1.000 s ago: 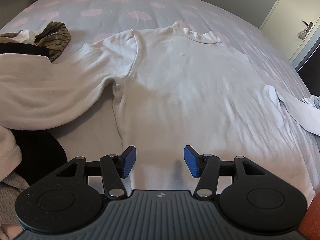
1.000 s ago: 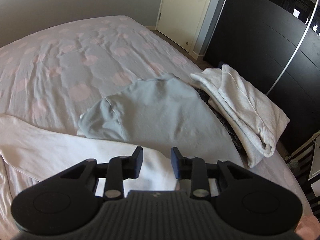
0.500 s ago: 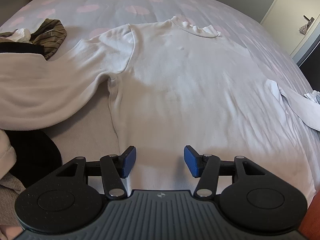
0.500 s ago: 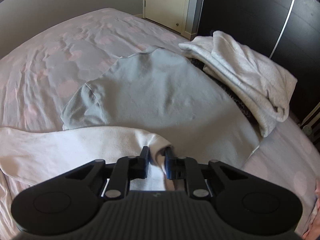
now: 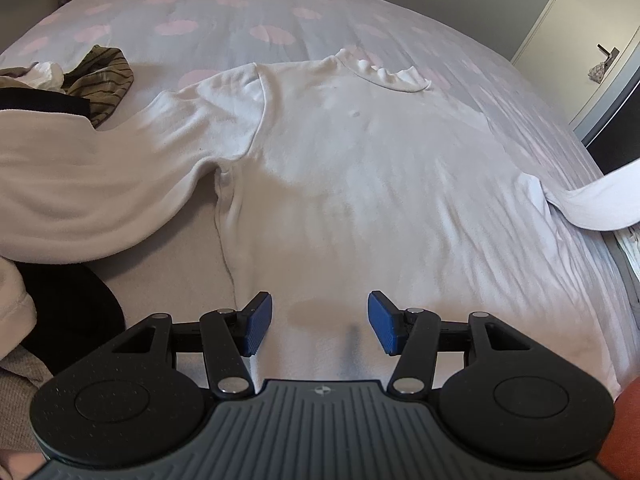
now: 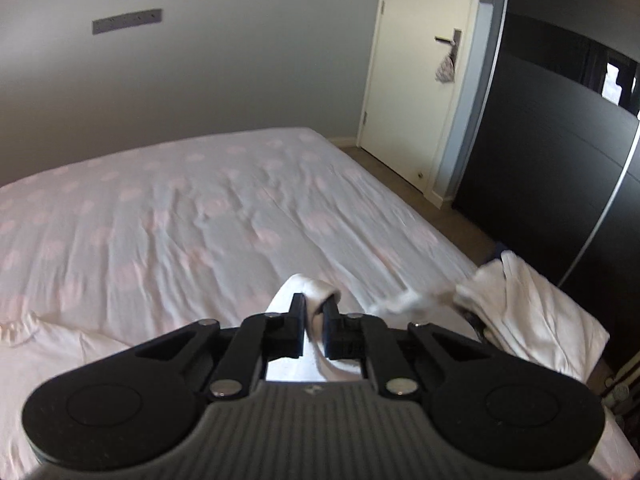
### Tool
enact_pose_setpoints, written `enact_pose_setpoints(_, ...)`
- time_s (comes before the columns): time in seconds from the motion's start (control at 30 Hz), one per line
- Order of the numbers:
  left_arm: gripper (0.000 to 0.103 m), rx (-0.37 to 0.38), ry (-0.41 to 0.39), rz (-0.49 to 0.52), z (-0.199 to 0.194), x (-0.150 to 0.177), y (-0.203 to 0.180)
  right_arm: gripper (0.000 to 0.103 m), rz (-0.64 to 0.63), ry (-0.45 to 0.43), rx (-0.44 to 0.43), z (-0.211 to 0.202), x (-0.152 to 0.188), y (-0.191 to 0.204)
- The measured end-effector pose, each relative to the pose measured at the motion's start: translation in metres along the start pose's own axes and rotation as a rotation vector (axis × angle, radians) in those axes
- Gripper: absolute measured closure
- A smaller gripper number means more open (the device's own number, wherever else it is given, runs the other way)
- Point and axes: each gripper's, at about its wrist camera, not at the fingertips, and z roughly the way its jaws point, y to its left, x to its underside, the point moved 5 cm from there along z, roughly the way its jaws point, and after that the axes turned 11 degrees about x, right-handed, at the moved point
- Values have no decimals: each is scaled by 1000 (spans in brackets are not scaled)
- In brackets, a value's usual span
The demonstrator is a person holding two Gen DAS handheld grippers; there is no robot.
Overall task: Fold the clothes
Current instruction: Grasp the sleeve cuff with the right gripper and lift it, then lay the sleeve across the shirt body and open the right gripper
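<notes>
Judging by drape and wrinkles, the white long-sleeved top [image 5: 360, 184] is expected to handle as light, soft and limp: no stiffness, no fragility, low slip risk in a pinch. Whatever is lifted will trail and sag behind. Best hold points are taken to be the doubled edges, such as cuff, hem corner and shoulder seam, not the flat single-layer middle.

Top is laid flat, front up, on the bed [image 5: 240, 8] with the pink-dotted cover; neckline at the far side, hem nearest the camera. One sleeve is spread out to the left side of the left wrist view. The other sleeve [image 5: 592, 208] is seen raised off the bed at the right edge of that view.

Left tongs [image 5: 320, 322] are spread, nothing between the blue pads, held just above the hem area of the top, slightly right of its left side seam. No contact can be confirmed.

Right tongs [image 6: 314, 322] are pressed together on the sleeve cuff [image 6: 316, 292]; cuff is bunched between the fingers, with fabric hanging below. Frame is blurred, so grip depth cannot be told.

Other garments are noted: a dark and striped pile [image 5: 100, 76] at the left, folded pale clothes [image 6: 532, 312] at the right edge of the bed. Neither is touched.
</notes>
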Motion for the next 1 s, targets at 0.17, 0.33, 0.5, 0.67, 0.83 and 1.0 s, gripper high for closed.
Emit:
enact_pose_setpoints(0.17, 48, 27, -24, 2, -6, -2, 0, 93, -43, -121, -110, -50, -56, 75)
enact_pose_setpoints(0.33, 48, 41, -22, 2, -5, -2, 2, 93, -87, -188, -251, -97, -80, 149)
enact_pose_setpoints(0.5, 47, 52, -30, -7, -8, -1, 4, 93, -130, -189, -399, -138, -76, 220)
enact_pose_setpoints(0.67, 47, 62, -46, -21, -12, -3, 6, 93, -155, -158, -535, -164, -61, 282)
enact_pose_setpoints(0.83, 47, 69, -60, -33, -15, -4, 8, 93, -206, -120, -642, -185, -32, 343)
enact_pose_setpoints(1.0, 47, 71, -77, -54, -19, -5, 14, 93, -265, -57, -709, -189, 10, 394)
